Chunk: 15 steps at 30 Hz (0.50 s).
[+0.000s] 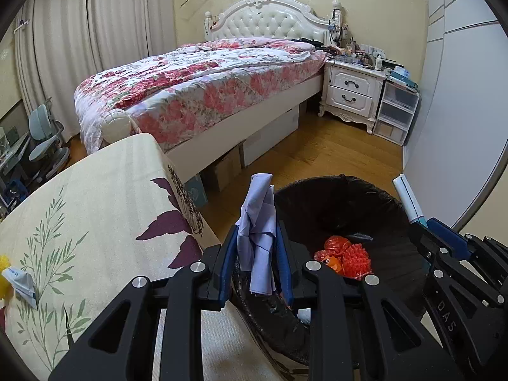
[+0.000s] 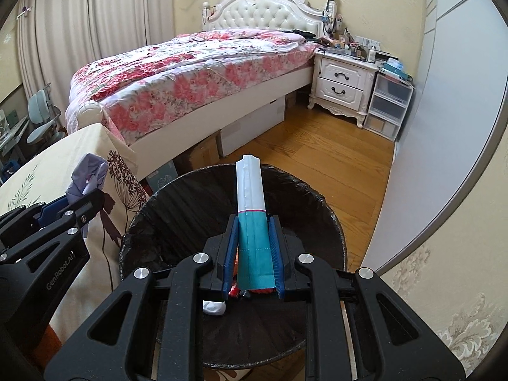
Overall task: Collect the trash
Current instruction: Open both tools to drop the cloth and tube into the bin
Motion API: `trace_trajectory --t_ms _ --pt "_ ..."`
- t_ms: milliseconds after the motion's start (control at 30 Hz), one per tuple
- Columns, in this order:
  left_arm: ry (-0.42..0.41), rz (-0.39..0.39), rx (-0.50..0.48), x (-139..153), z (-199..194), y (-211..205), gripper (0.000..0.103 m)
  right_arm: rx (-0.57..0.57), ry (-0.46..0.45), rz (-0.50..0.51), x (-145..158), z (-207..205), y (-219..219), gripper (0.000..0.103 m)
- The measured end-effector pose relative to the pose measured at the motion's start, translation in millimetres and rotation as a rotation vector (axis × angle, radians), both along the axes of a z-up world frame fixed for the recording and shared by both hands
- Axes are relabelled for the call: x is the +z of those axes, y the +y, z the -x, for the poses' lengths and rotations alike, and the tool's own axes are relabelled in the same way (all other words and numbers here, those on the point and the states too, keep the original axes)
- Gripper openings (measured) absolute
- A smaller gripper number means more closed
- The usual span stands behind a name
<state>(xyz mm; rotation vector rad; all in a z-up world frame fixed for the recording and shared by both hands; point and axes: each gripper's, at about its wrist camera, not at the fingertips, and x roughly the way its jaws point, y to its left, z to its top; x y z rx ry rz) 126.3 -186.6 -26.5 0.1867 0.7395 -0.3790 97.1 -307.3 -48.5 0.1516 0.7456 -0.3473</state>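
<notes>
Your left gripper [image 1: 257, 247] is clamped on a crumpled lavender paper [image 1: 258, 222], held at the near-left rim of the black-lined trash bin [image 1: 333, 190], between the bin and the floral tablecloth [image 1: 95, 206]. Your right gripper [image 2: 254, 250] is clamped on a white-and-teal packet [image 2: 252, 222], upright over the bin opening. Red-orange wrappers [image 1: 346, 258] sit at the bin bottom. A small white wrapper [image 1: 19, 282] lies on the tablecloth, far left, beside something yellow at the frame edge

Crumpled lavender tissue [image 1: 258, 238] and teal-white carton [image 2: 254, 231], both upright above black-lined bin [image 2: 177, 197] holding red wrappers [image 1: 346, 258].
</notes>
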Motion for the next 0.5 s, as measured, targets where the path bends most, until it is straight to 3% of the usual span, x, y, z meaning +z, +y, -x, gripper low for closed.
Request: trace_trajectory --t_ms 233,400,467,500 --pt "0.009 -0.007 -0.014 -2 -3 -9 0.028 -0.015 0.006 -0.009 -5 2 -8 0.02" --pt "0.01 -0.011 -0.013 -3 -3 -10 0.055 -0.029 0.009 -0.014 -8 3 -11 0.022" --pt "0.007 -0.008 -0.007 -2 -4 -9 0.071 -0.034 0.01 -0.014 -9 5 -12 0.028" --pt "0.005 -0.005 -0.003 -1 -4 -8 0.072 -0.037 0.009 -0.012 -8 4 -12 0.03"
